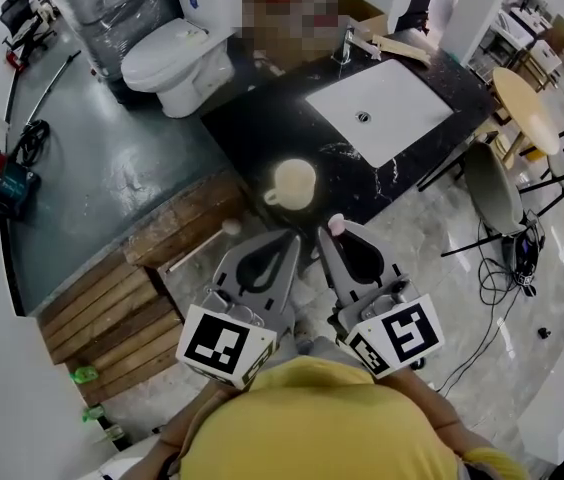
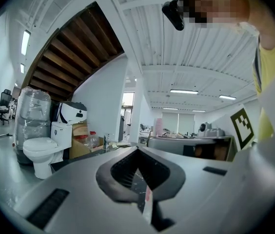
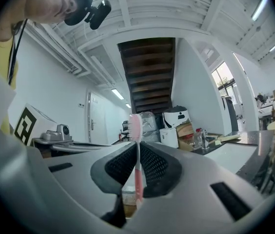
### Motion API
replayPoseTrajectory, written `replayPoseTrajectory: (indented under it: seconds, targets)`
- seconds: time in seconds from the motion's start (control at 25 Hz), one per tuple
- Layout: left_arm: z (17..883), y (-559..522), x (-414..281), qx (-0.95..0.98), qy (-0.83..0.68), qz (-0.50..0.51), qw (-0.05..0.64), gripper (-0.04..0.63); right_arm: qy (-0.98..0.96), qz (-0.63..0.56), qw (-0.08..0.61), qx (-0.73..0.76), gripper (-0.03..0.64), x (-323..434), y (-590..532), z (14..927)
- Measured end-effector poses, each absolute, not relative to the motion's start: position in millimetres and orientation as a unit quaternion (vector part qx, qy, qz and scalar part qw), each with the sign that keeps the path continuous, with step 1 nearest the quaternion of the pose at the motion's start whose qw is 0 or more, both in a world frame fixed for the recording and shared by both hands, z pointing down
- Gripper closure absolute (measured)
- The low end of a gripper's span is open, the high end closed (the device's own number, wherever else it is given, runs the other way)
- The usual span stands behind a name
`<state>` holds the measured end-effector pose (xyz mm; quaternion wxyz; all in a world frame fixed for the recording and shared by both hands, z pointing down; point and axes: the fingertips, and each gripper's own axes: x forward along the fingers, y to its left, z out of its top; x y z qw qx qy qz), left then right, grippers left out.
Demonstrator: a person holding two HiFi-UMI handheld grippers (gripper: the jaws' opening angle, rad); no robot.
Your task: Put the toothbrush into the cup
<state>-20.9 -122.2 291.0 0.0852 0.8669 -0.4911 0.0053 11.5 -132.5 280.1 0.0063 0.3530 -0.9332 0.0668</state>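
Observation:
A cream cup (image 1: 294, 183) with a handle on its left stands on the black counter (image 1: 262, 128), near the counter's front edge. My right gripper (image 1: 340, 232) hovers just in front of the cup and slightly right of it, shut on a pink toothbrush (image 1: 336, 224). In the right gripper view the toothbrush (image 3: 137, 152) stands upright between the jaws of the right gripper (image 3: 138, 147), bristle head up. My left gripper (image 1: 288, 240) is beside it, also just short of the cup, jaws together. In its own view the left gripper (image 2: 138, 152) looks shut with nothing held.
A white sink basin (image 1: 380, 108) with a tap (image 1: 344, 46) lies in the counter behind the cup. A toilet (image 1: 177, 53) stands at the back left. Wooden planks (image 1: 112, 298) lie on the floor at left. A chair (image 1: 492, 188) and round table (image 1: 527, 113) stand at right.

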Motion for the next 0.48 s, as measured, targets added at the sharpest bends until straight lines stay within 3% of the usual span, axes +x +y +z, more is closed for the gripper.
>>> replayPoseTrajectory:
  seconds: [0.48]
  targets:
    - [303.2,-179.8,-35.5,0.874,-0.476,0.015,0.098,0.591,-0.928,0.075,0.008,0.365,0.58,-3.9,-190.5,287.7]
